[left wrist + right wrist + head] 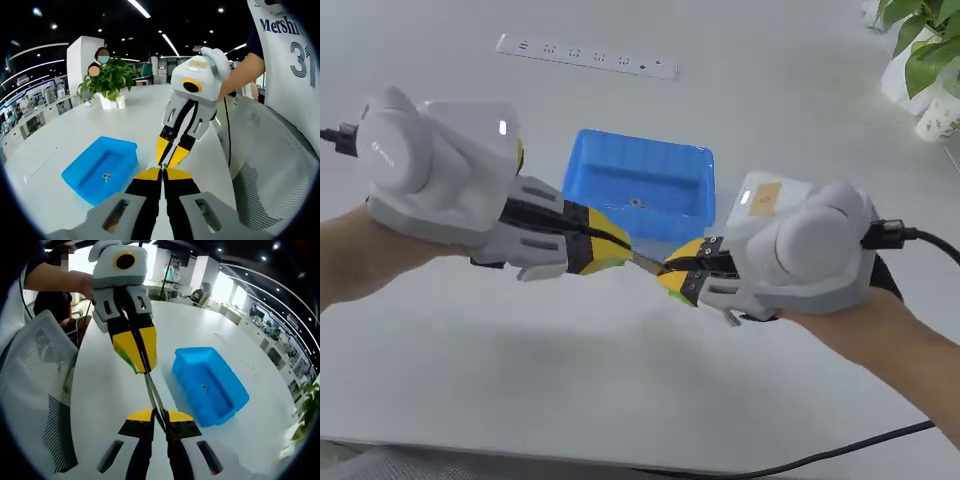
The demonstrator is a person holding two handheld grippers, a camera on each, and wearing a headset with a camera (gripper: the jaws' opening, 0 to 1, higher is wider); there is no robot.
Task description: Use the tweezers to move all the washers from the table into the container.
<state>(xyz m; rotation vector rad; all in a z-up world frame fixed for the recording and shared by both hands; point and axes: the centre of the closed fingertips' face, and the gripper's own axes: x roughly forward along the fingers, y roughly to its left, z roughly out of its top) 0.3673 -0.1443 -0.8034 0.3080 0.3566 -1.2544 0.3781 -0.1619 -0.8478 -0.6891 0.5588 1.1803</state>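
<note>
The metal tweezers [647,263] [152,392] span the gap between my two grippers, above the white table. My left gripper [620,250] [162,172] is shut on one end. My right gripper [670,275] [159,416] faces it tip to tip and is shut on the other end. In the left gripper view the right gripper [169,155] comes down from the upper right. In the right gripper view the left gripper [142,369] points down from above. Just behind them stands the blue container [610,180] [90,172] [225,390], with small washers [635,203] [106,175] [204,386] on its floor.
A white power strip [585,55] lies at the far edge of the table. A potted plant [920,50] [107,82] stands at the back right. A black cable [800,460] runs along the near edge. A mesh chair [270,160] [35,370] is beside the table.
</note>
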